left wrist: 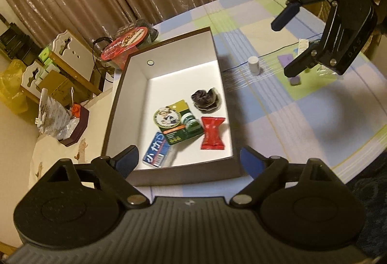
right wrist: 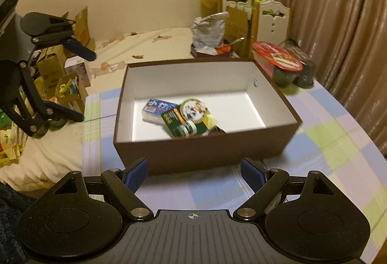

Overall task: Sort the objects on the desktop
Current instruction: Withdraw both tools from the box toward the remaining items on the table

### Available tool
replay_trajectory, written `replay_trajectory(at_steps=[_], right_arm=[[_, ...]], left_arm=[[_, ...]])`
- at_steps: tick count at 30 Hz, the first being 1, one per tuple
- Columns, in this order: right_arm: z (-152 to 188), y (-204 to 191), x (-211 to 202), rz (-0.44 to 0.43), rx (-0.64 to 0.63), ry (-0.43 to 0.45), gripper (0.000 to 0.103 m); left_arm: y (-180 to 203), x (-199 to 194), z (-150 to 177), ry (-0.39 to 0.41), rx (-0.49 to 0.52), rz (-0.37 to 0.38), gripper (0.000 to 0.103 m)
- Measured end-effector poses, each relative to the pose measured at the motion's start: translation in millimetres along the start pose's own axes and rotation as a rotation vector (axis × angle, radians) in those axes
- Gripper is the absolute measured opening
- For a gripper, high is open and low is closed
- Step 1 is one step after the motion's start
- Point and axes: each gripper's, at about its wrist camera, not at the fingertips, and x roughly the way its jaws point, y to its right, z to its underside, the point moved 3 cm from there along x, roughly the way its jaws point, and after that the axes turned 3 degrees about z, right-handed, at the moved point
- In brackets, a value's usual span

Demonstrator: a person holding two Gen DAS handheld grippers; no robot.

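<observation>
A brown box (left wrist: pixel 131 94) with a white inside stands on the checked tablecloth. In it lie a blue packet (left wrist: pixel 154 151), a green carded pack (left wrist: pixel 175 122), a red packet (left wrist: pixel 212 134) and a dark scrunchie (left wrist: pixel 205 98). My left gripper (left wrist: pixel 189 161) hovers open and holds nothing at the box's near wall. My right gripper (left wrist: pixel 287 44) hangs open above the cloth right of the box. In the right wrist view the right gripper (right wrist: pixel 193 173) is open before the box (right wrist: pixel 205 152), and the left gripper (right wrist: pixel 87 87) is open at the left.
On the cloth beyond the box are a small white cylinder (left wrist: pixel 254 64), purple blocks (left wrist: pixel 295 81) and a pale brush (left wrist: pixel 303 45). A red-lidded tub (right wrist: pixel 278 58) and dark jars stand by the curtain. A bed with cartons (right wrist: pixel 60 85) lies past the table edge.
</observation>
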Motion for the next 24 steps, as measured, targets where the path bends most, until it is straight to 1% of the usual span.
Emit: replay_trajectory(at_steps=[3,8,17,24], right_arm=[[14.5,3.5,-11.6,0.028,0.031,-0.009,0.086],[38.6,10.2,-31.5,0.072,0.078,-0.024,0.086],[84.6,25.9,-64.0,0.154,0.168,-0.063,0.086],[114.6,37.6,-81.5,0.201,0.246,-0.087,0.086]], left_arm=[[13.2,-3.2,-2.9,0.02,-0.021,0.01,0.089],[38.0,0.7,-15.1,0.051,-0.024,0.077,0.089],[81.8,16.9,-47.7,0.104,0.049,0.172,0.089],[108.6,35.6,-68.9,0.111,0.104,0.225,0.089]])
